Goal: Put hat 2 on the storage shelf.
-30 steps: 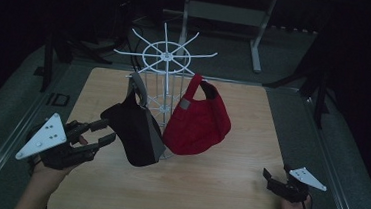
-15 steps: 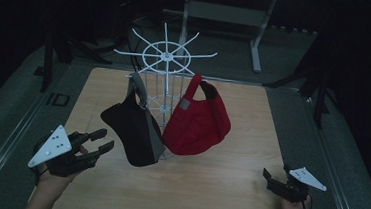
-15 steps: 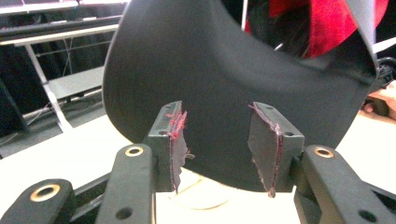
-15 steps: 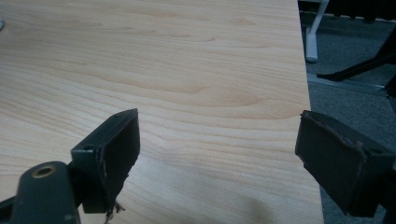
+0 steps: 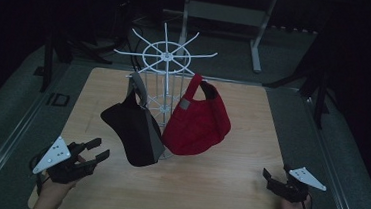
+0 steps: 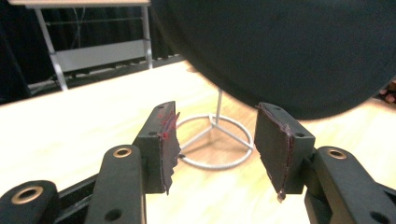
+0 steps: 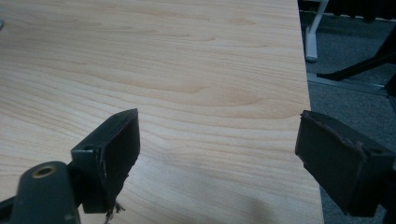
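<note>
A white wire rack (image 5: 166, 59) with spoke arms stands on the wooden table (image 5: 243, 114). A black cap (image 5: 134, 128) hangs from its left side and a red cap (image 5: 197, 120) from its right. My left gripper (image 5: 97, 147) is open near the table's front left, a short way left of the black cap and apart from it. In the left gripper view the black cap (image 6: 289, 46) looms above the jaws and the rack's ring base (image 6: 215, 142) lies beyond them. My right gripper (image 5: 267, 177) rests open at the front right over bare wood (image 7: 187, 70).
Grey floor surrounds the table. A metal table frame (image 5: 231, 13) stands behind it, and dark stands (image 5: 316, 79) are at the right. The table's right edge (image 7: 306, 93) runs close beside my right gripper.
My left gripper has drawn back toward the front left corner, away from the black cap, and stays open. The right gripper has not moved.
</note>
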